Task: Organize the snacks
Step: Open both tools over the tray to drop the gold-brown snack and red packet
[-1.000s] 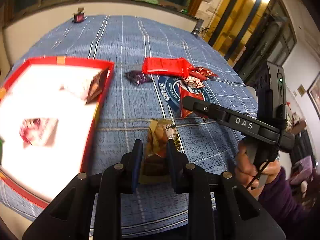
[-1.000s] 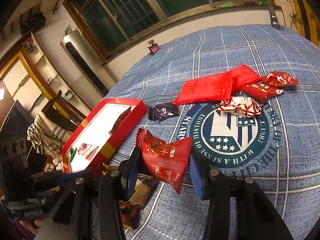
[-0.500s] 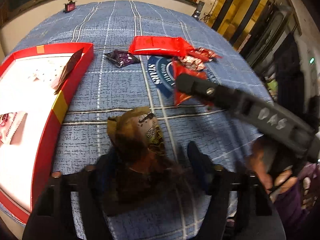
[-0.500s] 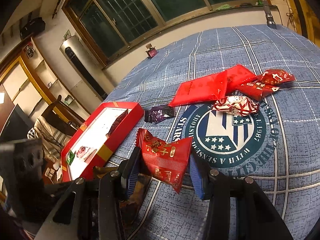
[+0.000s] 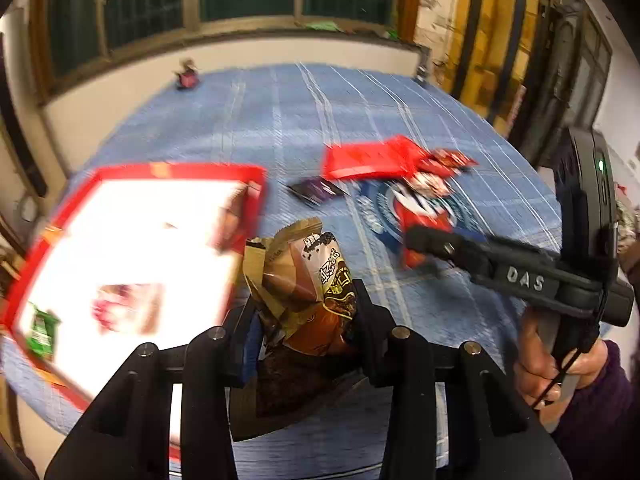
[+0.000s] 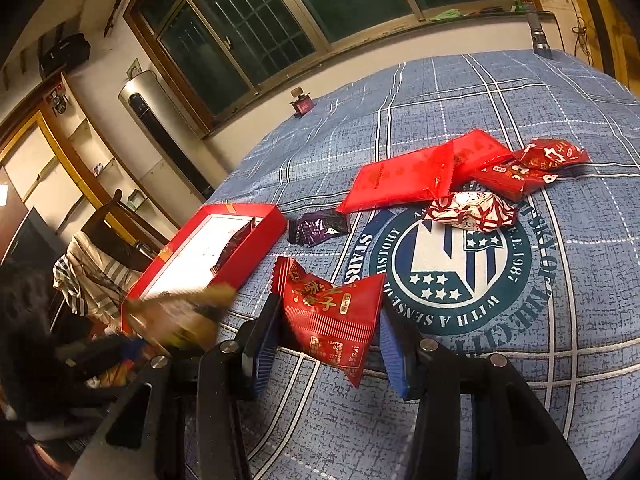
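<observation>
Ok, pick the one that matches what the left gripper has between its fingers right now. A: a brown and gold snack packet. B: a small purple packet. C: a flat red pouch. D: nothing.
A: in the left wrist view the left gripper is closed on the brown and gold snack packet, lifted off the blue cloth.

Black gripper [image 5: 304, 340] frames are fastened with silver screws; blue pads [image 6: 394, 350] are fitted, "DAS" is marked, a purple sleeve [image 5: 592, 432] is worn.

The box [image 6: 208, 252] lies left of the snack pile [image 6: 460, 172] on the cloth [image 6: 580, 300].
</observation>
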Available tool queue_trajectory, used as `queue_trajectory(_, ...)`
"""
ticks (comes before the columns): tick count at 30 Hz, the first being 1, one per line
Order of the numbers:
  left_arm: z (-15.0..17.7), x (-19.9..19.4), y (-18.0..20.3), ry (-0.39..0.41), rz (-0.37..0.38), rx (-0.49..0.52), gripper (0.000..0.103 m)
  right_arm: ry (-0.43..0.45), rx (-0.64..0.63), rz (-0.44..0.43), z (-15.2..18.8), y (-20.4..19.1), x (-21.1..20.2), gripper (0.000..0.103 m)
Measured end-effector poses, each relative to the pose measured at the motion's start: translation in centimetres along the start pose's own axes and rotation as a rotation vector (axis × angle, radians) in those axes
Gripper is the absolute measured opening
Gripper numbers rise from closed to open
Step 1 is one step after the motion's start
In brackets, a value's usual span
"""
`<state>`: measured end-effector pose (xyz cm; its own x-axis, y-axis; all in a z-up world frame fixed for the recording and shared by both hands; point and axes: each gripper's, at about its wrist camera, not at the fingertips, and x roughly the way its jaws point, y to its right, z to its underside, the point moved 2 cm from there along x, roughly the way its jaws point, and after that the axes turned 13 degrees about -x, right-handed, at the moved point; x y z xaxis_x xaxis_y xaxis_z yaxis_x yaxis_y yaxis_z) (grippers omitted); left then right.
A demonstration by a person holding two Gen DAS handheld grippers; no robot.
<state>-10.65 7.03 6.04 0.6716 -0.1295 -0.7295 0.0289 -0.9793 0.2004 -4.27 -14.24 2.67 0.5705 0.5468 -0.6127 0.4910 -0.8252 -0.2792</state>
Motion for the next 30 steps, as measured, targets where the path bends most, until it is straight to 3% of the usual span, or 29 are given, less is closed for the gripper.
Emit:
queue_trajectory(9,-1.9,-1.3,-5.1,0.112,-0.156,-0.073,0.038,-0.032,-0.011,0.000,-0.2,-0.9,1.2,0.047)
queue_trajectory(18,-2.1,-1.3,-8.2,0.138,-0.226,-0.113,0.038,-0.052,-0.011,0.034,-0.3,-1.0,1.7,0.047)
queue_trajectory(26,-2.0,-0.8,-9.9,0.123,-0.268,-0.141,0.038,-0.056,-0.069,-0.094,-3.2,-6.4,4.7,0.047)
queue_trajectory(30,-2.3,-0.9,-11.1,0.144,-0.350,-0.169,0.039,-0.016,-0.083,-0.174,-6.3,-9.8,6.0,0.049)
